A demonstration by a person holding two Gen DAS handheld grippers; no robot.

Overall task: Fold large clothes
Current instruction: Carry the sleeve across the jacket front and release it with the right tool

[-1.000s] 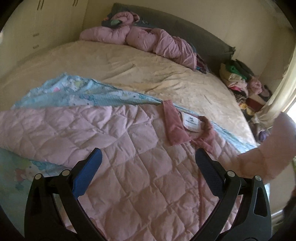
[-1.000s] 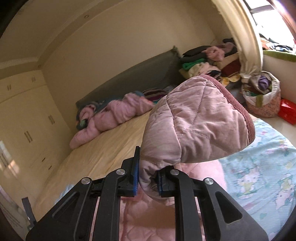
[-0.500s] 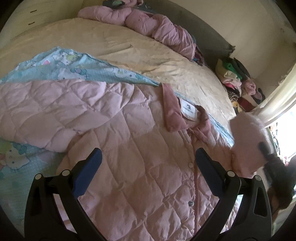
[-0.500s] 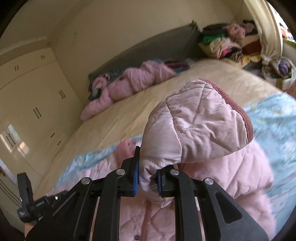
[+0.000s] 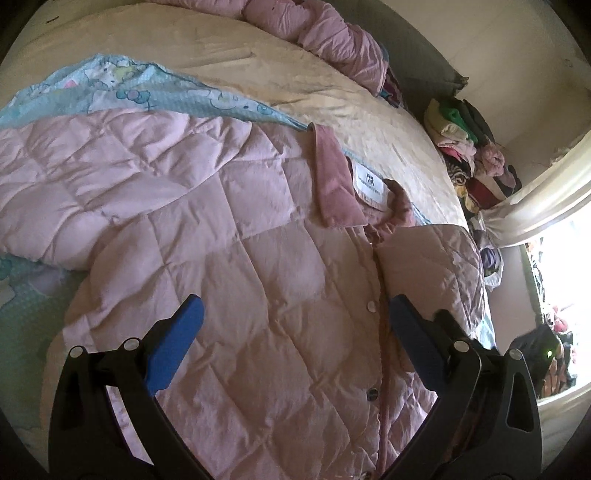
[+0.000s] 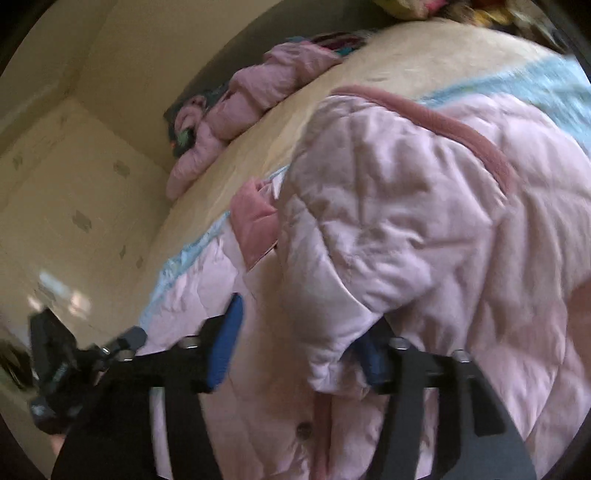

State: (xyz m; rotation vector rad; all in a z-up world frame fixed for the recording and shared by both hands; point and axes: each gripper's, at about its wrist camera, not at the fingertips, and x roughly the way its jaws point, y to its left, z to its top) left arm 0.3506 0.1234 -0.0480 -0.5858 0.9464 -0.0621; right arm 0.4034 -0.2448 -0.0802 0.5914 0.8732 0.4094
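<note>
A pink quilted jacket [image 5: 258,240] lies front-up on the bed, its darker collar [image 5: 336,184] and white label [image 5: 369,181] at the far end. Its right sleeve [image 5: 432,266] is folded over the chest. My left gripper [image 5: 295,306] hovers open just above the jacket's front, with nothing between its blue pads. In the right wrist view the sleeve [image 6: 406,221] with its darker cuff [image 6: 461,125] fills the frame. My right gripper [image 6: 299,325] is opening; the sleeve's fold lies between the jaws and drapes over the right finger, clear of the left pad [image 6: 225,343].
A light-blue cartoon-print blanket [image 5: 122,88] lies under the jacket on the cream bed [image 5: 258,62]. More pink clothes [image 5: 325,33] are heaped by the grey headboard. A stack of folded clothes [image 5: 465,147] stands beyond the bed's right edge, near a bright window.
The right gripper came down with the sleeve and laid it across the jacket's front, then its jaws parted. The left gripper sank closer to the jacket.
</note>
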